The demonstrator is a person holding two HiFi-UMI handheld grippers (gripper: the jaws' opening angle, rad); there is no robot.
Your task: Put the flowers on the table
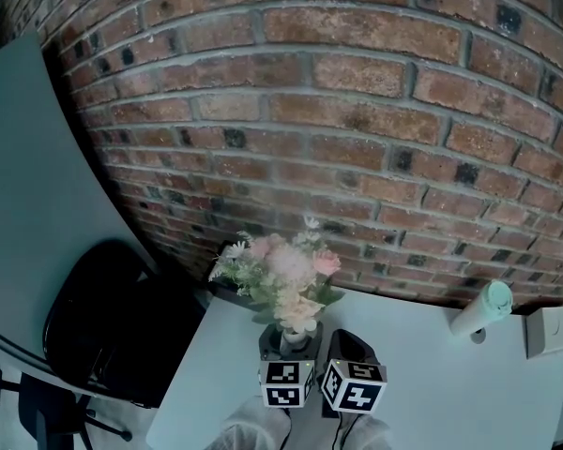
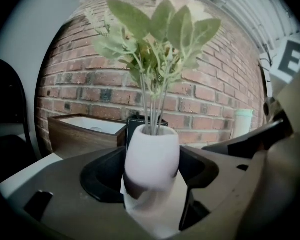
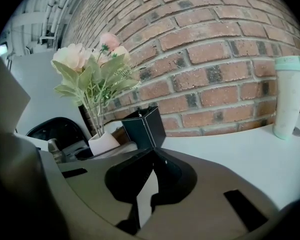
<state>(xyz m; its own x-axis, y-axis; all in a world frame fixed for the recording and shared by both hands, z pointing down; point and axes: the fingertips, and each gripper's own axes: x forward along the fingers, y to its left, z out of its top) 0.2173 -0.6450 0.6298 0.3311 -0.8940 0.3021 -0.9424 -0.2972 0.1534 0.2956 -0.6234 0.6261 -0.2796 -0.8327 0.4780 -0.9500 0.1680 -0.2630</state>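
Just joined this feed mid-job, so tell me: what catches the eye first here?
The pink and white flowers in their white vase, standing between the left gripper's jaws towards the table's back left. Behind runs a brick wall; a mint-green bottle stands at the table's back right.
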